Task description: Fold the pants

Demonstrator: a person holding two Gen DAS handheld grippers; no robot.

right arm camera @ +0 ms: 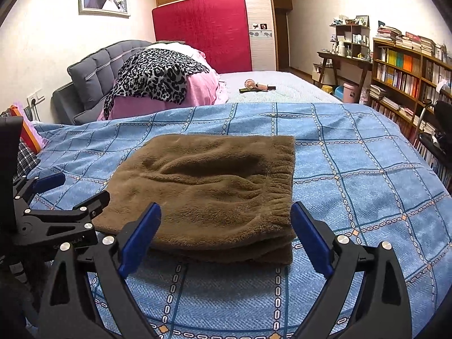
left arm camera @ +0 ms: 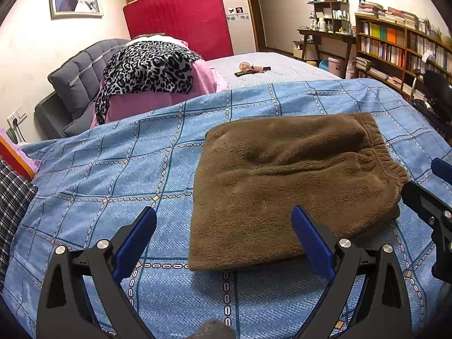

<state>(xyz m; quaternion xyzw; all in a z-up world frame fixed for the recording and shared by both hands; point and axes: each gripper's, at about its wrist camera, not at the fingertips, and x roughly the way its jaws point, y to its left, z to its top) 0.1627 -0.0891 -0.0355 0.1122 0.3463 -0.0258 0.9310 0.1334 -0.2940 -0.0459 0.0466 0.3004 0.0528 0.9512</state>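
Brown fleece pants (left arm camera: 293, 180) lie folded into a thick, stacked rectangle on the blue checked quilt (left arm camera: 113, 175), with the elastic waistband along their right side. My left gripper (left arm camera: 223, 214) hovers open just short of the pants' near left corner and holds nothing. In the right wrist view the same pants (right arm camera: 206, 186) lie straight ahead. My right gripper (right arm camera: 226, 207) stands wide open over their near edge, with its pads clear of the fabric. Each gripper shows in the other's view: the right gripper (left arm camera: 426, 178) at the right edge, the left gripper (right arm camera: 76, 190) at the left.
A pile of pink bedding under a leopard-print cloth (left arm camera: 149, 67) sits by the grey headboard (left arm camera: 76, 76). Small items (left arm camera: 251, 69) lie on the far bed. A red mattress (left arm camera: 180, 17) leans at the back. Bookshelves (left arm camera: 395, 45) and a chair (left arm camera: 435, 90) stand at the right.
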